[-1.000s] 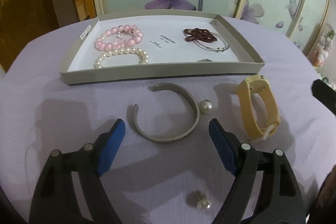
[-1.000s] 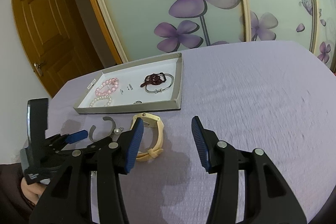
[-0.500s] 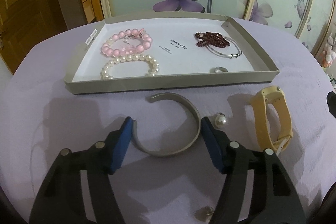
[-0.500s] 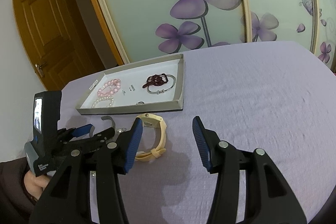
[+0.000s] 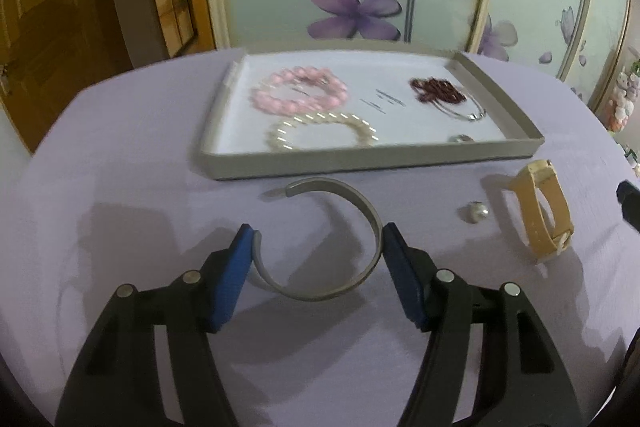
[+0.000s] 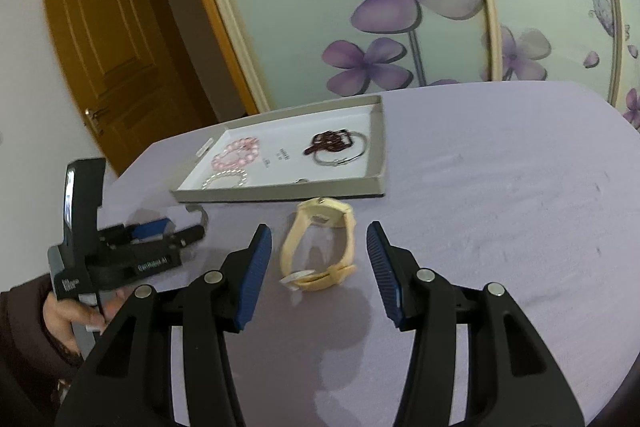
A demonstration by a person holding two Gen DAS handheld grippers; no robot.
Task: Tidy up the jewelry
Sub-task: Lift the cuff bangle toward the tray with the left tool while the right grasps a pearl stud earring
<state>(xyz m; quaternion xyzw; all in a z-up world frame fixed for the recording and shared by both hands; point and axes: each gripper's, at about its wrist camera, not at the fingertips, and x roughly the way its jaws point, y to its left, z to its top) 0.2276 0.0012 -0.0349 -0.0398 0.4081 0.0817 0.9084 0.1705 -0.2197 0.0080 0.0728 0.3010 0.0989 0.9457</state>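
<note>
On the lilac tablecloth, the left gripper clasps the grey cuff bangle across its width, ready for the tray just beyond. Rightward, the right gripper hangs unclenched astride the yellow watch, pads apart from it.

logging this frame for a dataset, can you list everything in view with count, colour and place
tray: 1, grey, white inside, far side of cloth
pink beads: 1, pink, tray left
pearls: 1, white, tray, in front of pink beads
dark beads: 1, dark red, tray right
bangle: 1, silver, under dark beads
ring: 1, silver, tray near wall
cuff: 1, grey, open, between left pads
pearl stud: 1, white, right of cuff
watch: 1, cream, between right jaws, untouched
cloth: 1, lilac
door: 1, brown, left
left gripper: shut on cuff
right gripper: open
hand: 1, on left gripper
</note>
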